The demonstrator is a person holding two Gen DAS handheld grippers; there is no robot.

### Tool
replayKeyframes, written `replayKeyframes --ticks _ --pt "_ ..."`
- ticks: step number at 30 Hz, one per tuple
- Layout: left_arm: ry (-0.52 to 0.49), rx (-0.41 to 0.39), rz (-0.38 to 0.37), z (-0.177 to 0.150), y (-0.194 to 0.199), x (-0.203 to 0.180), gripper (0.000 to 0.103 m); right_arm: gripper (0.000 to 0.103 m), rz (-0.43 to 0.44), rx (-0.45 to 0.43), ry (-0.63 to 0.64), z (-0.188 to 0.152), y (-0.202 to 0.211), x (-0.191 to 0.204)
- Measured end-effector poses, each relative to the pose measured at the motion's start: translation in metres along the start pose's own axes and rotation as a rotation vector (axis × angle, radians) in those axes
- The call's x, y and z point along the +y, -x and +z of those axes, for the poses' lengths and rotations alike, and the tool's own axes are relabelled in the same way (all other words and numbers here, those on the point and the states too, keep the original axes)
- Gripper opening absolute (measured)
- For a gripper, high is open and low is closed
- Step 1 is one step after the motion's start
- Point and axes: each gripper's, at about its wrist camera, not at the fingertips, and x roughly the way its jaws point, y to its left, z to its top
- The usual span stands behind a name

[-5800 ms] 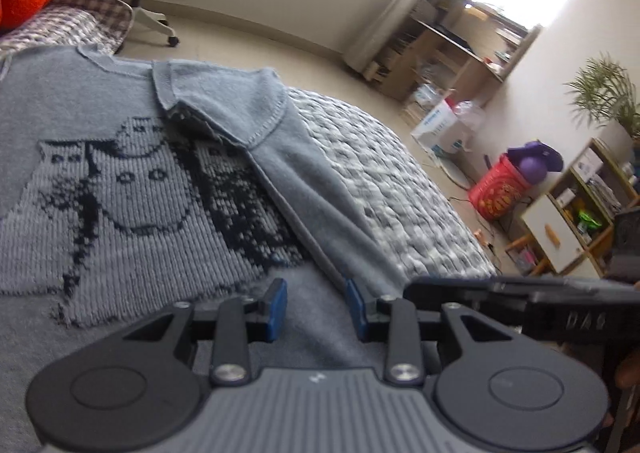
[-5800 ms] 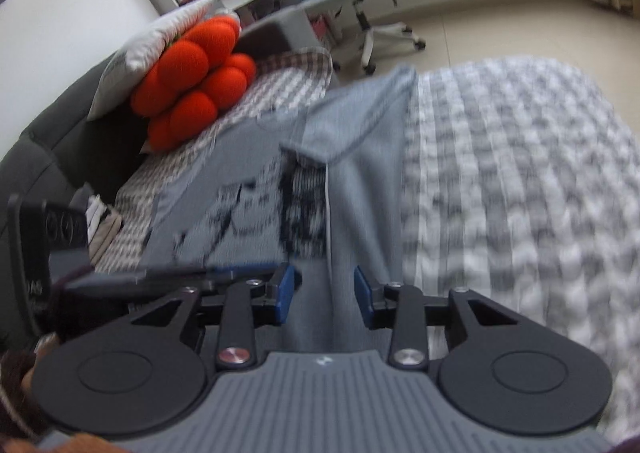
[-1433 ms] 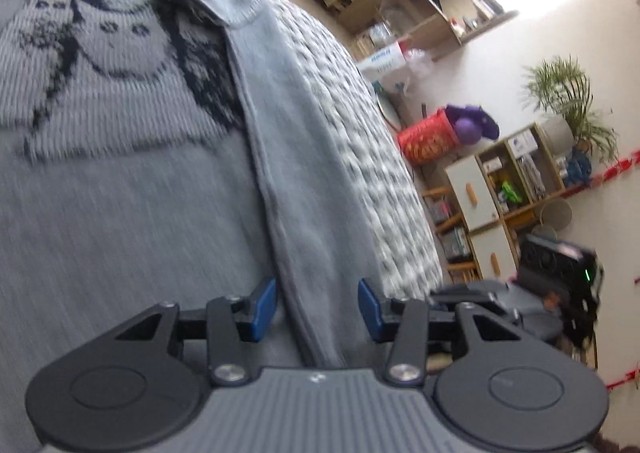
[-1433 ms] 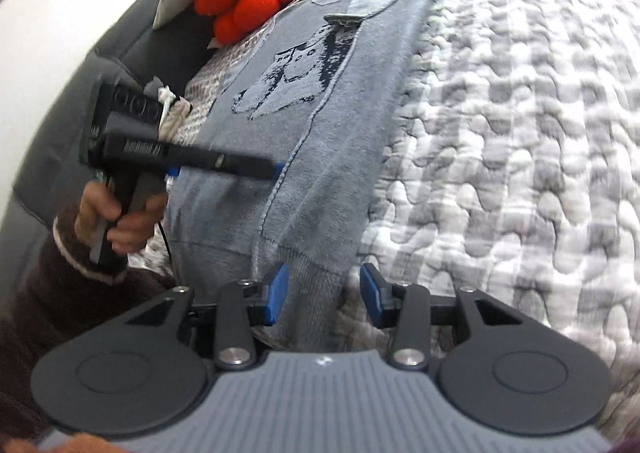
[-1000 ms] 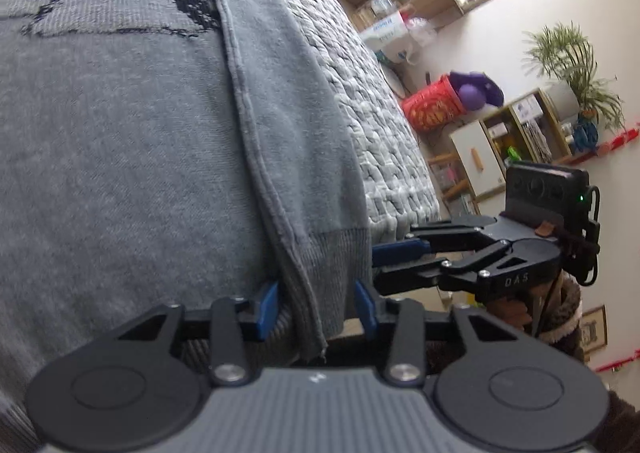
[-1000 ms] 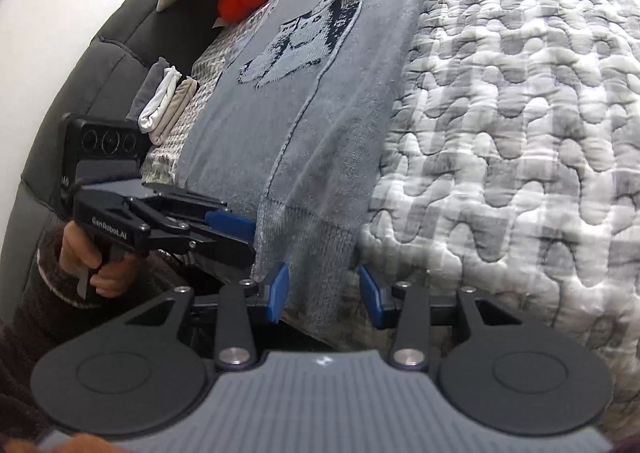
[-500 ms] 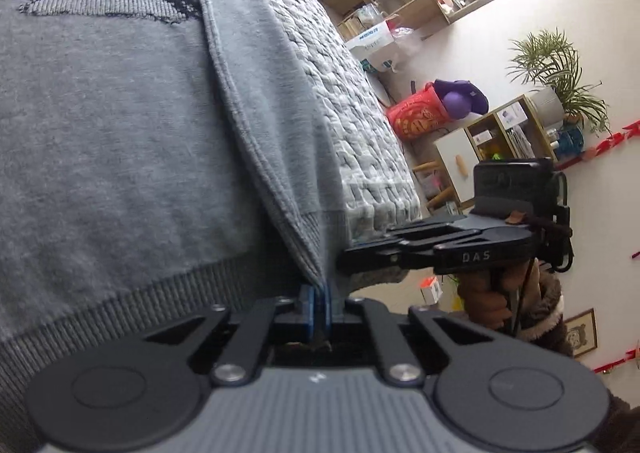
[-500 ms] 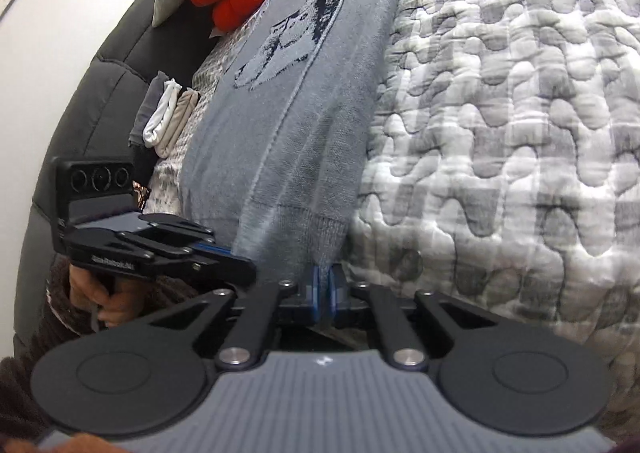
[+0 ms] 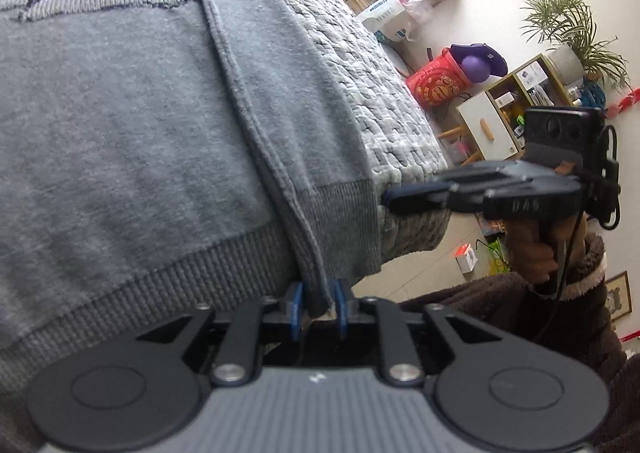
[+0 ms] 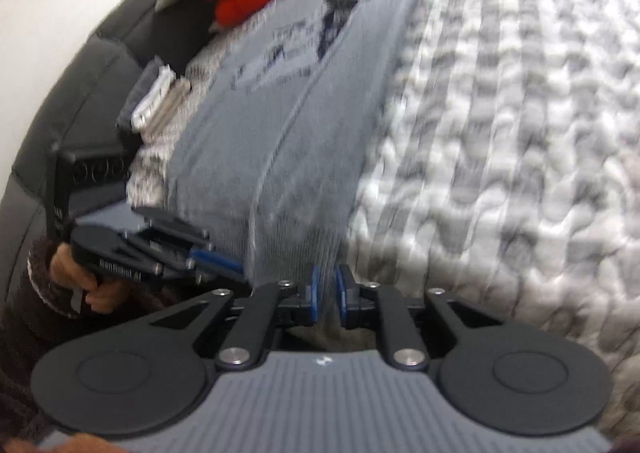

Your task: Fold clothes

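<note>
A: Item one?
B: Sweater (image 9: pixel 132 125), grey knit with a ribbed hem and a dark woven picture, flat on the bed's puffy quilt (image 10: pixel 500 141).
A: Your hold?
B: My left hand-held gripper (image 9: pixel 317 307) and right hand-held gripper (image 10: pixel 325 295) each have hem between blue pads, jaws narrow and opening.
A: Changed?
B: Half a second ago both were clamped shut.

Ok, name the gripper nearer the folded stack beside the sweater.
Left. The left gripper is at the hem on the stack's side; the right gripper beyond. Both jaws opening around hem.
</note>
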Motion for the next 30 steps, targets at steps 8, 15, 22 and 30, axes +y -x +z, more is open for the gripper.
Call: replayKeyframes --ticks 8,15,22,30 --pt "-0.061 -0.027 0.017 0.002 0.014 -0.013 0.043 0.042 -0.006 -0.091 0.064 0.016 -0.009 0.021" --pt "-0.092 -0.076 0.055 0.004 0.031 -0.011 0.051 0.042 -0.007 -0.114 0.043 0.032 -0.024 0.028" --pt "-0.053 -0.183 0.125 0.004 0.046 0.001 0.067 0.043 -0.023 -0.137 0.0 0.05 -0.036 0.029" --pt "0.015 -0.319 0.215 0.003 0.067 0.011 0.086 0.048 -0.033 -0.158 -0.035 0.065 -0.054 0.04"
